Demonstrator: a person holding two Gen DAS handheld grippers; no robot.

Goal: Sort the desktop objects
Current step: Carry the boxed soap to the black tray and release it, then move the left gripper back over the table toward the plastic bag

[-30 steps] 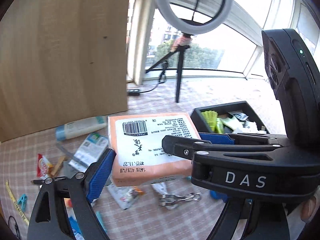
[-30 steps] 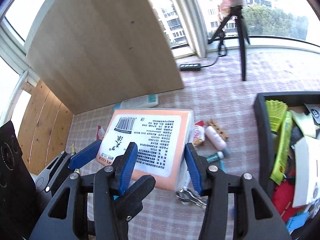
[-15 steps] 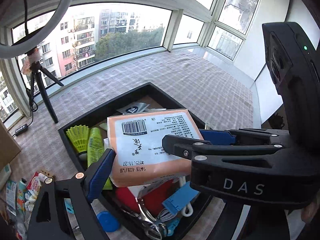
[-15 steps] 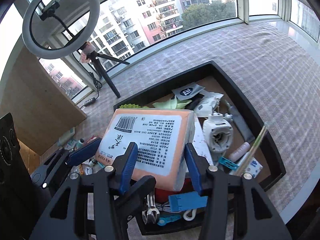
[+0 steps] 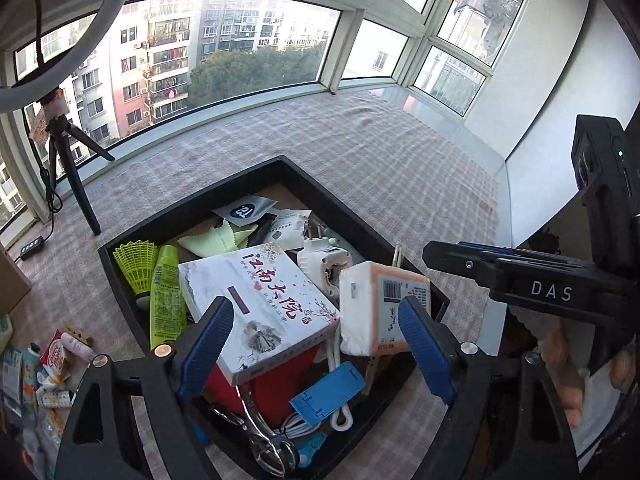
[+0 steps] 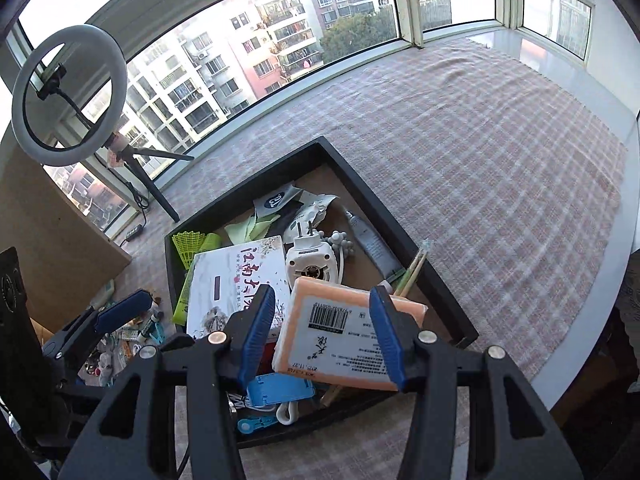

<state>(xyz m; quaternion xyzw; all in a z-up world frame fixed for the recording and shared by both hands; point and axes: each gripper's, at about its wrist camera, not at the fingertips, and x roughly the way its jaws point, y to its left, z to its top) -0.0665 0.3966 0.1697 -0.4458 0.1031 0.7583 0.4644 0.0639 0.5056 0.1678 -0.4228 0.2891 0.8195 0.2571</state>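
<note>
An orange-and-white tissue pack rests tilted on the clutter at the near right corner of the black tray. My left gripper is open over the tray with nothing between its fingers. The pack sits just to its right, beside the right finger. My right gripper hovers open above the pack. Its left pad stands apart from the pack and its right finger overlaps the pack's top. In the left wrist view the right gripper reaches in from the right.
The tray also holds a white printed box, a green shuttlecock, a green tube, a white plug-in device and a blue holder. Small loose items lie on the checked cloth to the left. A ring light tripod stands behind.
Both grippers swung from the cluttered cloth over to the tray. The left gripper opened and let go of the tissue pack, which dropped away to the tray's near right corner.
</note>
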